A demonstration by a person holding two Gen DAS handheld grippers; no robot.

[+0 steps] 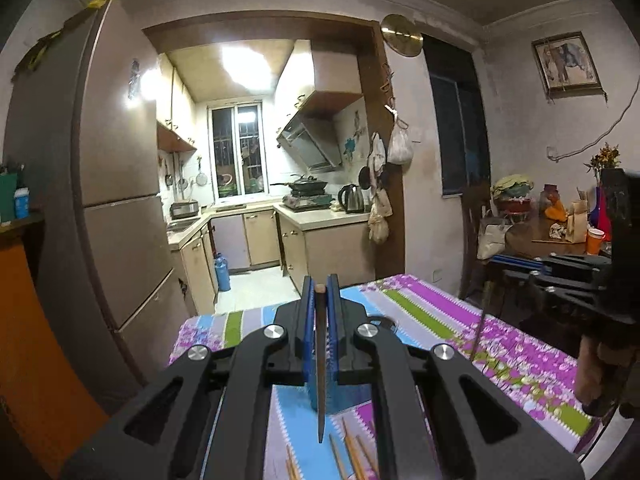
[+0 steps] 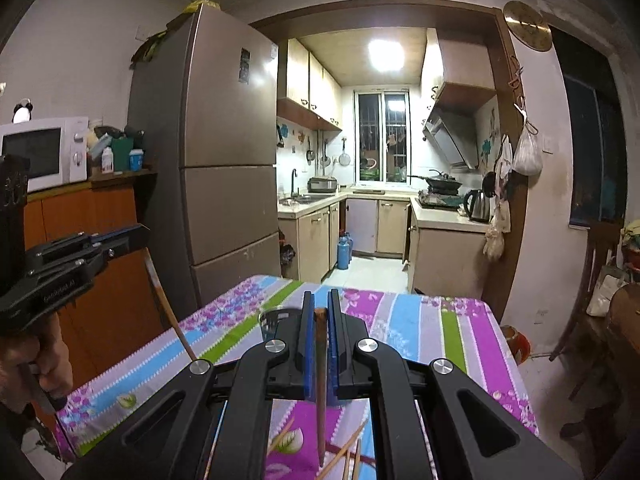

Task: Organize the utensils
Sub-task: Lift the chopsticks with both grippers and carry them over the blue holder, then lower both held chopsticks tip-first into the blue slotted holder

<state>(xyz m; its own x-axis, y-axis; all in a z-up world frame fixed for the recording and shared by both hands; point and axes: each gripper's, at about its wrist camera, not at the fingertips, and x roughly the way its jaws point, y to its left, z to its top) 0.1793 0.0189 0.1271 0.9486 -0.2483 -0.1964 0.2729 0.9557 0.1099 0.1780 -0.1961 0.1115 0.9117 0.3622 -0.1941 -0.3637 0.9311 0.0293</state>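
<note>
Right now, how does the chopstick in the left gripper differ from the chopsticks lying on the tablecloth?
The held chopstick is dark brown; the loose chopsticks are pale orange-tan. The held chopstick hangs tip down, clamped between the fingers of the left gripper; the loose chopsticks lie flat on the tablecloth, scattered at different angles. Both are slim and tapered.

We are losing the loose chopsticks [image 1: 352, 456] on the bench [image 1: 500, 344] at the bottom edge of the left view, their lower ends cut off. In the right view the tongs' black frame is covering most of a dark cup [image 2: 272, 320] near the far edge of the bench. The hand [image 2: 36, 364] beneath the left tongs [image 2: 140, 232] is getting clipped by the picture's left edge, and we cannot tell its grip.
</note>
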